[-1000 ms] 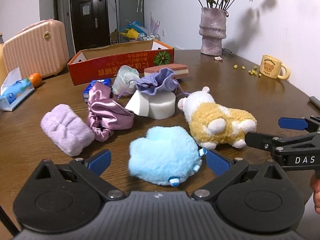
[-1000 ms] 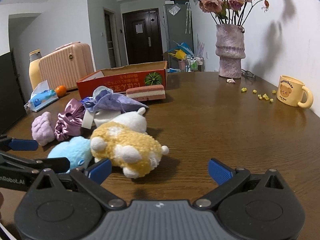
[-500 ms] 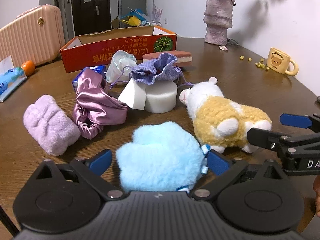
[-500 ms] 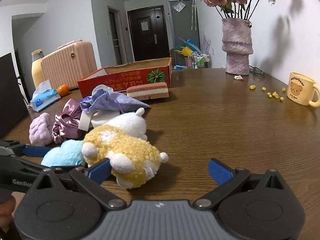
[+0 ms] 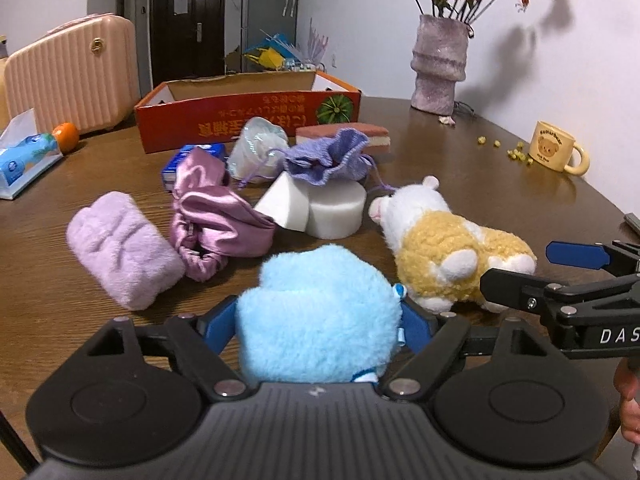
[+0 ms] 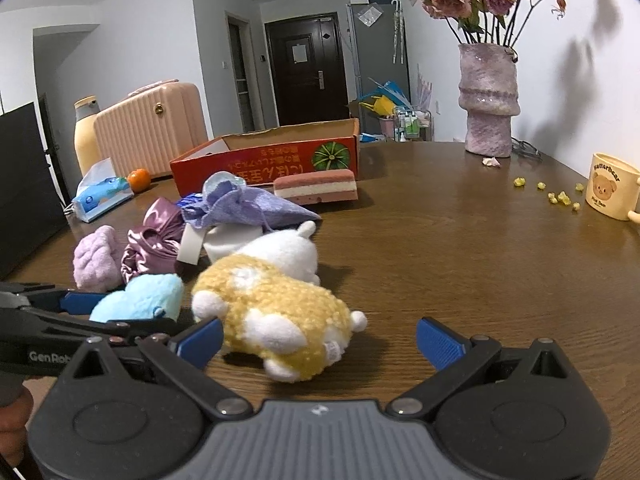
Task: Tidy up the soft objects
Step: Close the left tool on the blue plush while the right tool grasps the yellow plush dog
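Observation:
My left gripper (image 5: pixel 318 326) is shut on a fluffy light-blue plush (image 5: pixel 318 316), its blue pads pressed into both sides; the plush also shows in the right wrist view (image 6: pixel 138 298). A yellow-and-white plush animal (image 5: pixel 444 252) lies just right of it on the brown table. My right gripper (image 6: pixel 318 338) is open, its fingers on either side of that animal's (image 6: pixel 276 310) rear without touching. Behind lie a lilac fuzzy roll (image 5: pixel 120 246), a purple satin pouch (image 5: pixel 216 214), white foam blocks (image 5: pixel 320 210) and a knitted lavender bag (image 5: pixel 328 158).
An open orange cardboard box (image 5: pixel 248 114) stands at the back, a pink layered sponge (image 5: pixel 344 136) in front of it. A vase of roses (image 5: pixel 440 68) and a yellow bear mug (image 5: pixel 554 152) stand at the right. A tissue pack (image 5: pixel 24 158) and an orange (image 5: pixel 66 136) sit left.
My left gripper moved forward over the blue plush and closed on it. My right gripper moved closer around the yellow plush animal and stayed open.

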Demonstrator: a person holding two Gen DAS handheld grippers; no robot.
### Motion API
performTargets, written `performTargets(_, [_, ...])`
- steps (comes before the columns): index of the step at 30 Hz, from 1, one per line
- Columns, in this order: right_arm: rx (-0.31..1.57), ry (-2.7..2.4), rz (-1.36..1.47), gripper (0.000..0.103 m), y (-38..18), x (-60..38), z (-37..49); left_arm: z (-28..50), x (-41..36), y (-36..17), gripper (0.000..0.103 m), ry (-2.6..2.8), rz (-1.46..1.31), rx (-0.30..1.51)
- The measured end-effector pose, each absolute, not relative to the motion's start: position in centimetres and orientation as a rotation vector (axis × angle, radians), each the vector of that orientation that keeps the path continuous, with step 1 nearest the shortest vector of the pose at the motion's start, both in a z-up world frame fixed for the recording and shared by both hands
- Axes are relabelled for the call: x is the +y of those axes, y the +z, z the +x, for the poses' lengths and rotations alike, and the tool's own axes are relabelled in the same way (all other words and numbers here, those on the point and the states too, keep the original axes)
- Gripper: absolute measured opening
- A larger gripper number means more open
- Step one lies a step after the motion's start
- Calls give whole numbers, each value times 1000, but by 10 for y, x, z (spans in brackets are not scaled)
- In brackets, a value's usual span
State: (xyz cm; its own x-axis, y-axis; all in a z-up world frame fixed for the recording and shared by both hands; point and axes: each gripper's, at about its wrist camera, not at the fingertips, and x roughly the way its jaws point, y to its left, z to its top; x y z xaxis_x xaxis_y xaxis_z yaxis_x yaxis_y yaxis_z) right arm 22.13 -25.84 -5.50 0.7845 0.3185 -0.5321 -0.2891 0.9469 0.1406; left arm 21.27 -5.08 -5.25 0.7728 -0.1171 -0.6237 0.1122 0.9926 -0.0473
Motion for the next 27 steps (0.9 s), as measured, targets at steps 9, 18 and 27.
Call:
performTargets(9, [578,347,33,103,-48,-237,221,203,-26,-46,83,-102,-41,631])
performTargets(18, [594,329,15,103,-44,-217,232,200,-4,-43,83,-88,-66,598])
performTargets(27, [638,290,24,103,-49,-206,250,200,8,-42,83,-91,-77,578])
